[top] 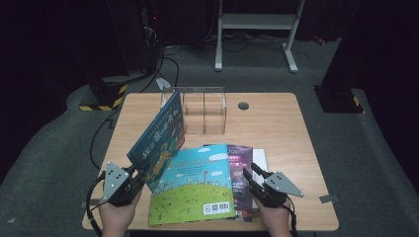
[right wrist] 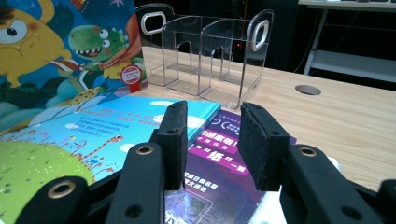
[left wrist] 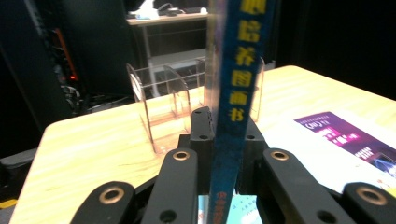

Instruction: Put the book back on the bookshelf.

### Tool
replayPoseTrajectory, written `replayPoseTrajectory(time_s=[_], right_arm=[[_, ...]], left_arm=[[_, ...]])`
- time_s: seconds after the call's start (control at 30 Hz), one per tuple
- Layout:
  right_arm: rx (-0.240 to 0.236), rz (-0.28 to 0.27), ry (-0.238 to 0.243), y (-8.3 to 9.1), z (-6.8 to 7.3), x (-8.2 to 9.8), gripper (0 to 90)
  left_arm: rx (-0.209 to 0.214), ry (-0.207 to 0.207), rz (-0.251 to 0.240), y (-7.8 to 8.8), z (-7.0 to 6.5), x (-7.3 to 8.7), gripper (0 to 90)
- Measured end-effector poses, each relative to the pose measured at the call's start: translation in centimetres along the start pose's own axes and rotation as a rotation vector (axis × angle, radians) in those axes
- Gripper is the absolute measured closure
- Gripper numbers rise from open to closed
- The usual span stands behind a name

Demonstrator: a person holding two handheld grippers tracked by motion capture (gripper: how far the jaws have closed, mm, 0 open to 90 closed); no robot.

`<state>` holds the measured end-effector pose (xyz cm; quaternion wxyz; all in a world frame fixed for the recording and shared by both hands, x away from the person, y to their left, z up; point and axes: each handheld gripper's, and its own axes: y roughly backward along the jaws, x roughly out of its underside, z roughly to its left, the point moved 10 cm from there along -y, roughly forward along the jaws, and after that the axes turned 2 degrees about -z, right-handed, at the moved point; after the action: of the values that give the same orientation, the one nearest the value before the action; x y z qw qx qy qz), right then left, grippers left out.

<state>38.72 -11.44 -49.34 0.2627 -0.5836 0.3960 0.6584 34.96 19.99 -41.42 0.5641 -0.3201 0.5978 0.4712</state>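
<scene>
- Clear acrylic book rack (top: 203, 109) stands at the table's twelve o'clock edge, its slots unfilled; it is the likely destination for the books.
- Step in hand, as judged: lifting the first book off the stack. The blue dinosaur book (top: 159, 136) stands tilted on its lower corner at about nine o'clock of the stack, well short of the rack.
- Left gripper (top: 132, 181): jaws clamped on the dinosaur book's spine, which runs up between them in the left gripper view (left wrist: 232, 93). Grip looks firm.
- Right gripper (top: 252, 177): jaws part open, nothing between them (right wrist: 210, 140); it hovers low over the purple book (top: 241, 170) at the stack's three o'clock side. Contact cannot be confirmed.
- The green giraffe book (top: 195, 185) lies flat on the stack, partly over the purple one.
- Next move, as judged: carry the held book toward twelve o'clock, bring it upright, and align its edge with a slot between the dividers before release.
- Risk: the book may swing in a grip at one corner.
</scene>
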Motion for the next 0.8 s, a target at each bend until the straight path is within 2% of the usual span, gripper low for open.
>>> replayPoseTrajectory(time_s=[0.07,0.23,0.47,0.67,0.8], right_arm=[[-0.002,0.0,-0.002,-0.1,0.0,-0.1,62.5],[-0.01,-0.005,-0.002,-0.3,0.0,-0.2,62.5],[-0.016,-0.007,-0.013,-0.6,0.0,-0.3,62.6],[-0.012,-0.016,-0.015,-0.6,-0.4,-0.6,62.6],[-0.007,-0.013,-0.027,-0.8,-0.8,-0.5,62.7]], left_arm=[[-0.021,-0.003,-0.005,0.1,0.0,0.0,81.9],[-0.022,0.024,-0.014,0.4,0.9,0.2,82.4],[-0.058,0.039,-0.036,1.1,2.2,0.7,82.5],[-0.084,0.089,-0.056,1.9,3.8,1.2,82.7],[-0.102,0.105,-0.053,2.7,5.0,1.7,82.8]])
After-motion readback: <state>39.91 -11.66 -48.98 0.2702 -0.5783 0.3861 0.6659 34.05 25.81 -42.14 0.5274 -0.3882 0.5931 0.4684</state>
